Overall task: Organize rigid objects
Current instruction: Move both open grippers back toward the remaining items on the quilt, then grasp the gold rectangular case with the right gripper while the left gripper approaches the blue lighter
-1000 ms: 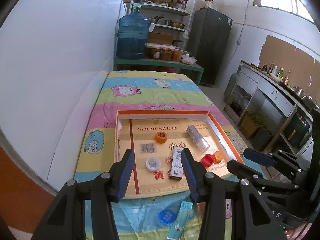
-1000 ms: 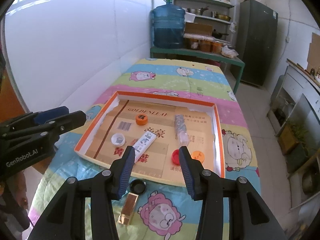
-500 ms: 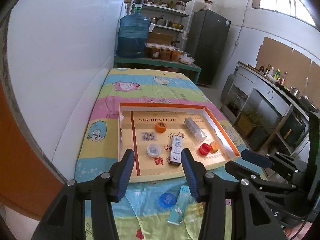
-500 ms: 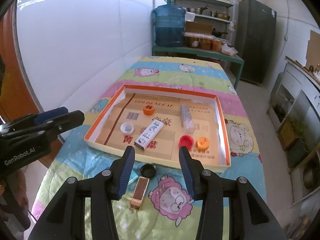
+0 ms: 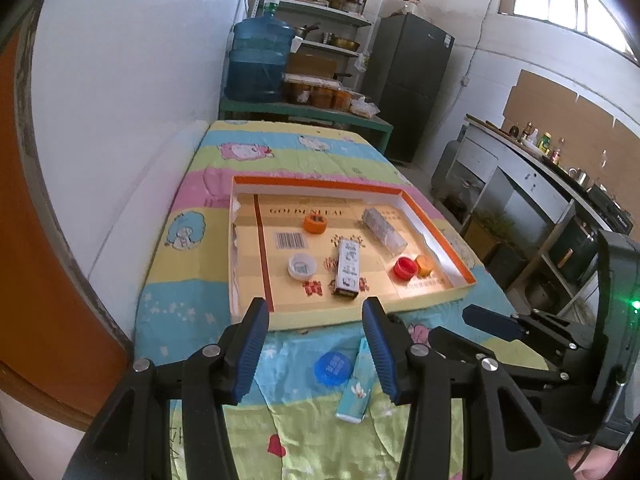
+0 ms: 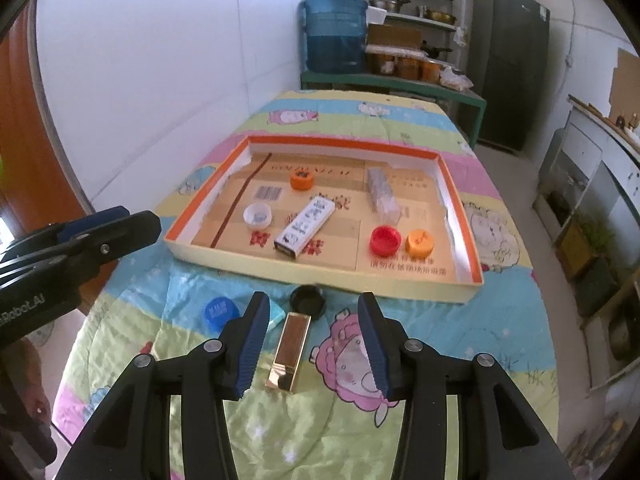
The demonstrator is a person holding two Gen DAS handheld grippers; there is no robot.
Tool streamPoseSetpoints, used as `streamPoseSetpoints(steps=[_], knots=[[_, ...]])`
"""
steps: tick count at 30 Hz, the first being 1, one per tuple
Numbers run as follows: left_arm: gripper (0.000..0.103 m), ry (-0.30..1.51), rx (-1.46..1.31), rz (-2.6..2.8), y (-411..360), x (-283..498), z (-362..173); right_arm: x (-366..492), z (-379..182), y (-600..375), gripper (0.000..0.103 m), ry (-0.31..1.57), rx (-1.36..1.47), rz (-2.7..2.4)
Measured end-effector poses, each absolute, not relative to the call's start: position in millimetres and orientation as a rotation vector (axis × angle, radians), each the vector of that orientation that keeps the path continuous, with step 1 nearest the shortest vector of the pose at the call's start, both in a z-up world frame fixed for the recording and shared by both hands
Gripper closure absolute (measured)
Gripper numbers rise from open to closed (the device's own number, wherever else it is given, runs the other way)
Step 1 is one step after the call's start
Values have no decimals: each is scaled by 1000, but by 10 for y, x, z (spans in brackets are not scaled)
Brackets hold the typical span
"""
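Change since earlier frames: we note both grippers have drawn back from the tray; loose items on the quilt have come into view that were partly cut off before.
Left gripper (image 5: 316, 344): jaws released, moderately apart, nothing between the pads, touching nothing.
Right gripper (image 6: 312, 340): jaws released, moderately apart, empty, hovering above the gold box without contact.
Tray (image 5: 440, 220): shallow, orange-rimmed, cardboard floor, flat on the quilt (image 5: 280, 152).
Tray contents: orange cap (image 5: 315, 224) at 12 o'clock of the white printed box (image 5: 347, 268); white cap (image 5: 302, 266) at 9 o'clock of it; clear wrapped packet (image 5: 384, 233) at 2 o'clock; red cap (image 5: 405, 268) and yellow-orange cap (image 5: 424, 265) touching, at 3 o'clock.
Outside tray, left view: blue cap (image 5: 333, 369) just beside a teal box (image 5: 356, 384), both at 6 o'clock of the tray.
Outside tray, right view: gold box (image 6: 290, 350) lying flat; black cap (image 6: 307, 299) at its 12 o'clock, touching or nearly so, we cannot tell which.
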State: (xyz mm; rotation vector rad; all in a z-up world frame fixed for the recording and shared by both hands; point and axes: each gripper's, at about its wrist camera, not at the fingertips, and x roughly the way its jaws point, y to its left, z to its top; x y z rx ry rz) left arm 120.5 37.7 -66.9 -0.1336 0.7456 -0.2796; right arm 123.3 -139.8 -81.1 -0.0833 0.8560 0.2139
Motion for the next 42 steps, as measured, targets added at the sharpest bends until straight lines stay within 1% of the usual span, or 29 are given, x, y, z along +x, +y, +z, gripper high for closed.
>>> streamPoseSetpoints(steps=[11,33,34,35,36,37,42], knots=[[54,784,-139,-301,376,1126,-917,1268,-1130,-1352,56,920,-68,212],[54,850,-100,-362,246,1072,-1275,1337,-1401,-1298,56,958,-80,204],[54,854,-98,-364,236,1073,-1290,1336,-1404,-1301,59,956,-78,210],[54,860,-95,-369,221,1076,-1306,1336,-1405,-1300,65,956,-75,217],[54,865,-91,-373,204,1078,-1319,1335,-1404,-1303,80,957,-71,230],[54,867,-87,-377,186,1073,-1329,1331,-1400,-1307,85,958,-70,232],[54,897,-71,-420,81,1083,-1397,1290,-1323,-1406,85,928,-72,220]])
